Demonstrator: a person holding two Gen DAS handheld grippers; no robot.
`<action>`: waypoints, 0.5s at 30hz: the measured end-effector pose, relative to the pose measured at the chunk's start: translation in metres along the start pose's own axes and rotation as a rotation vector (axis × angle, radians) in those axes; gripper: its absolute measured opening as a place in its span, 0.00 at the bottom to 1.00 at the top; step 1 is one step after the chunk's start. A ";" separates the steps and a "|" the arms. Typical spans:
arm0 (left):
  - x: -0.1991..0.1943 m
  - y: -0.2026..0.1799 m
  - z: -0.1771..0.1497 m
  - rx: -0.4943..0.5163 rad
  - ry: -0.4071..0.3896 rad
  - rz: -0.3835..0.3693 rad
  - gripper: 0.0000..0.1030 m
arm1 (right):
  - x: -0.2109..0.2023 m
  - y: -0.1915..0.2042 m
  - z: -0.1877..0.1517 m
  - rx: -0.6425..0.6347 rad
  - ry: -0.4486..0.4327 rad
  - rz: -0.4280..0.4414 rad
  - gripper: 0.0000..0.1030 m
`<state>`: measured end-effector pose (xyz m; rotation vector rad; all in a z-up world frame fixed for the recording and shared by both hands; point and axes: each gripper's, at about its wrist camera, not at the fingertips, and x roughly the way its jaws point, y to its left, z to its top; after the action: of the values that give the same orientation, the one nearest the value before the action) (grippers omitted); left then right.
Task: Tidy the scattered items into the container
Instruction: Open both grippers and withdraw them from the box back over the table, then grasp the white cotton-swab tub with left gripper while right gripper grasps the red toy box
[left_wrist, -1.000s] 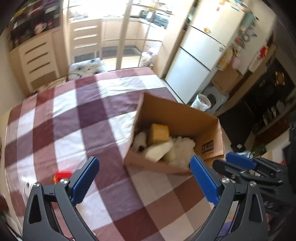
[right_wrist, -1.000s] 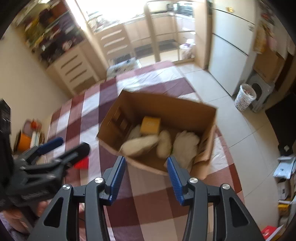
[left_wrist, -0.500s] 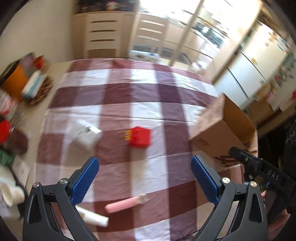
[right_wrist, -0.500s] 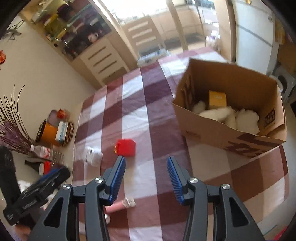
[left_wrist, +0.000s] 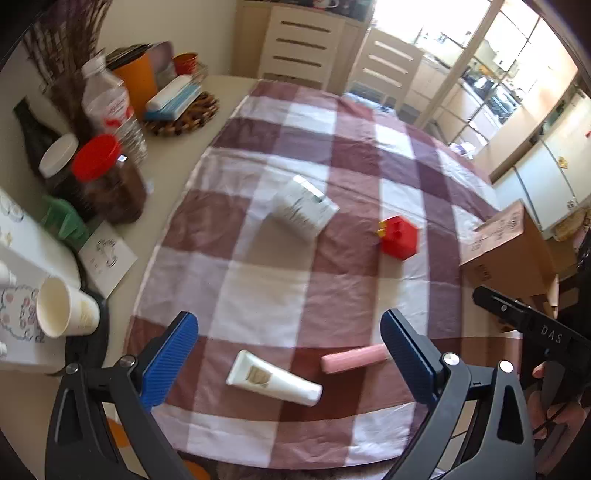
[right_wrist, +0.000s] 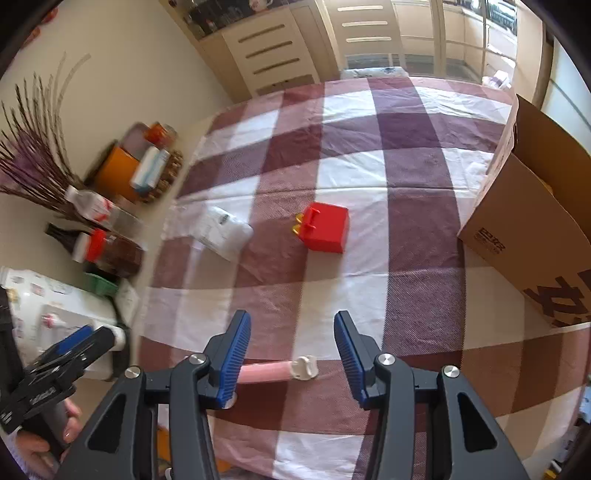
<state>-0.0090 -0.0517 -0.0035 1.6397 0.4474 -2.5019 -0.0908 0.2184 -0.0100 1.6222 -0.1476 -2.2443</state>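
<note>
Currently the pink tube (right_wrist: 271, 370) lies flat on the bench (right_wrist: 369, 177) at its near edge, long axis running left to right, cap end (right_wrist: 304, 367) between the fingers of the right claw (right_wrist: 291, 354), which is partly open and empty. The left claw (left_wrist: 290, 363) is wide open, empty, above the white tube (left_wrist: 273, 378). Judged nearer, the right claw suits the pink tube; the box (right_wrist: 535, 229) stands far right.

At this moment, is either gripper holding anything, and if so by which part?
Nothing is held. The left gripper stands open above the white tube, and the right gripper is open over the pink tube, pads not touching it.
</note>
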 end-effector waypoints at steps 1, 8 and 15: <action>0.002 0.003 -0.003 -0.007 0.001 0.005 0.97 | 0.001 0.002 -0.001 0.001 -0.005 -0.023 0.47; 0.025 0.014 0.007 -0.039 0.013 -0.012 0.97 | 0.025 0.004 0.002 0.041 0.001 -0.052 0.47; 0.063 -0.008 0.054 0.069 0.026 -0.052 0.97 | 0.048 0.006 0.024 0.078 -0.003 -0.083 0.47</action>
<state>-0.0840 -0.0569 -0.0399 1.7083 0.4153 -2.5640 -0.1247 0.1927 -0.0432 1.6944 -0.1745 -2.3297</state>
